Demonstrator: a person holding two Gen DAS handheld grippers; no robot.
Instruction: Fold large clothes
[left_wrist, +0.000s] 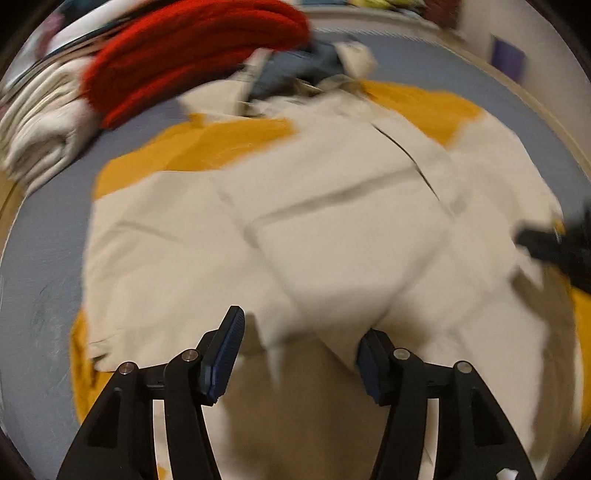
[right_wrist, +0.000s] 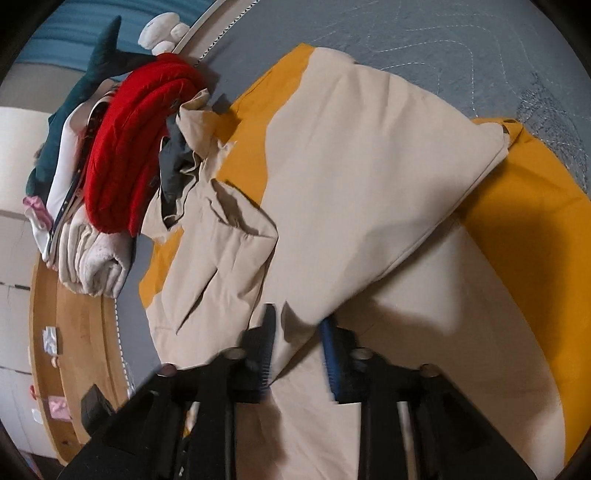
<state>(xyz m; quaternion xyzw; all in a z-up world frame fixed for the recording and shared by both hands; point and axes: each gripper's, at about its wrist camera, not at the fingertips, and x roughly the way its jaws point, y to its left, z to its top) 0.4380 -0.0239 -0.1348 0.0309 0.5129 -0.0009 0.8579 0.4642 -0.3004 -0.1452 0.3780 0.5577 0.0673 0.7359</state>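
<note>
Our left gripper (left_wrist: 301, 349) hangs open over the beige jacket (left_wrist: 332, 229). Right gripper (right_wrist: 297, 345) pinches its fold; we'd lay it flat, edges matched.

Grey quilted bed cover (right_wrist: 424, 40) w/ stitched wavy lines underneath everything. At its far edge a stack of folded stuff: red padded garment (right_wrist: 129, 147) on top, cream knit (right_wrist: 96, 258) folded below it, white piece w/ dark trim (right_wrist: 62, 192) and dark teal fabric (right_wrist: 88, 88) behind. Same red garment (left_wrist: 192, 55) and cream knit (left_wrist: 40, 125) show top left in left wrist view, blurred. Wooden frame (right_wrist: 74, 350) runs along bed edge; small pink and white bits (right_wrist: 57, 406) on it, can't tell what. White lumpy object (right_wrist: 162, 27) near top.
</note>
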